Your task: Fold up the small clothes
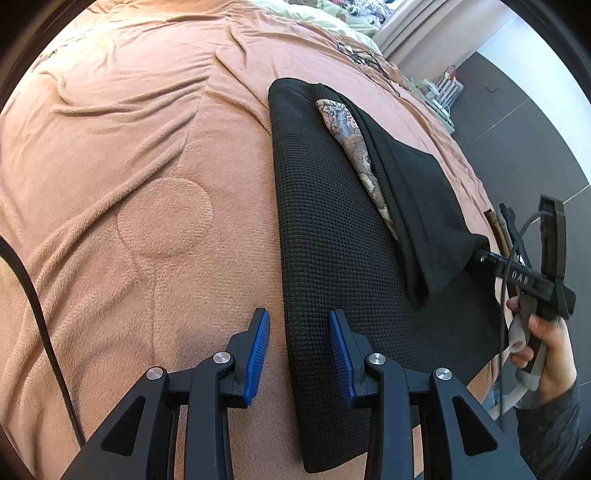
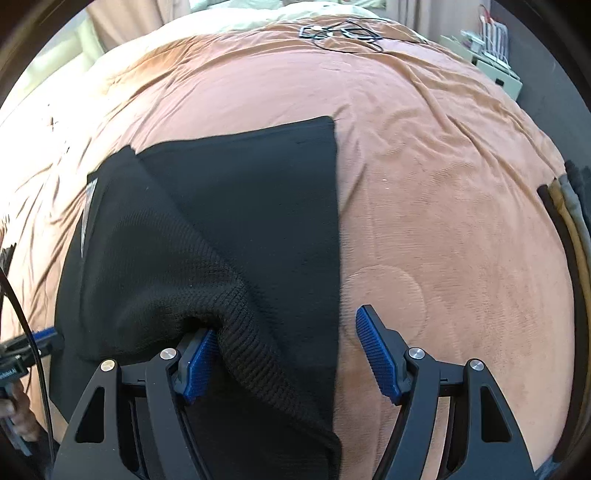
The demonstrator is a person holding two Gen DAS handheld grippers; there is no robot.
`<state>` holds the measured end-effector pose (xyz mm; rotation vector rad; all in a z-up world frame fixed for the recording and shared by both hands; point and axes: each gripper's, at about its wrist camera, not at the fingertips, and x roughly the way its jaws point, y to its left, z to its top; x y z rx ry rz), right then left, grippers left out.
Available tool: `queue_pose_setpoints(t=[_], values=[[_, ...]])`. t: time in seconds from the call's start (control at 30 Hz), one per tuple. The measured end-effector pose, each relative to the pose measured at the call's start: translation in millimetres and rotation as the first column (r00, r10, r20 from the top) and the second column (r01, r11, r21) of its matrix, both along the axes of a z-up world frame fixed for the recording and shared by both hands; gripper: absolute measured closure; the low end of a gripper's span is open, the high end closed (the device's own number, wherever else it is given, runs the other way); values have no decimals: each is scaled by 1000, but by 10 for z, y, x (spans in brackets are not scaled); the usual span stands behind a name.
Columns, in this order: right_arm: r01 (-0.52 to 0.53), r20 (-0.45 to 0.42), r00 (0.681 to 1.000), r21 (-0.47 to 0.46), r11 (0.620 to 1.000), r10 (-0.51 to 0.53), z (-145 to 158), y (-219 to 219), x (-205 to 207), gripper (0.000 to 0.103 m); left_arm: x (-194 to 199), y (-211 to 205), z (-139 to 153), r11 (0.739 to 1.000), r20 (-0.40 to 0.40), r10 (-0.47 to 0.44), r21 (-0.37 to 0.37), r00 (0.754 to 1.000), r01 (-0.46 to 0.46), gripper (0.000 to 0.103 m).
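Note:
A black knit garment (image 1: 332,236) lies partly folded on the orange blanket, a patterned grey lining (image 1: 354,147) showing under its turned-over flap. My left gripper (image 1: 299,350) is open, its blue pads straddling the garment's near left edge just above the blanket. In the right wrist view the same garment (image 2: 240,206) fills the centre-left. My right gripper (image 2: 284,354) is open wide; a raised fold of ribbed black fabric (image 2: 236,332) drapes over its left pad, the right pad is over bare blanket. The right gripper also shows in the left wrist view (image 1: 487,254) at the flap's corner.
The orange blanket (image 1: 129,166) covers the bed, wrinkled at the left. Cables and a small object (image 2: 340,33) lie at the bed's far end. A stack of folded clothes (image 2: 569,206) sits at the right edge. Dark floor and a shelf (image 1: 447,92) lie beyond the bed.

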<state>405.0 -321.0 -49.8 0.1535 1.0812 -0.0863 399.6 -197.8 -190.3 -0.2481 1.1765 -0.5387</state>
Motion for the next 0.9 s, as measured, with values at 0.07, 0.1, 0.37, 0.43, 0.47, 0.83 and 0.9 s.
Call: queue_pose_setpoints(t=[0.07,0.1,0.37,0.43,0.47,0.83,0.9], values=[[9,-1,1000,-19,1000,-9,51,-33,-23,34,5,2,-4,1000,-2,1,-2,1000,-1,67],[17,-1,1000,-27,1000,-17,79,-54,-45,34,6,3,-6,1000,-3,1,-2,1000,-1,67],[52,11,999,-126,991,-51,348,-123,-306,34,-2,-8,8,1000,2,0,8,1000,0,68],[2,12,1000,-132,991,-1,392,-19,-370,34,-1,-2,11,1000,1,1,4,1000,-1,68],[-35,9,999,-139,990,36,424,80,-415,34,0,3,12,1000,0,2,2,1000,-2,68],[-343,-76,938,-348,872,339,362,1127,-478,31,-5,85,5,1000,-7,5,-27,1000,-5,71],[-386,-101,921,-383,839,378,290,1268,-425,31,-7,90,6,1000,-7,5,-29,1000,-5,71]])
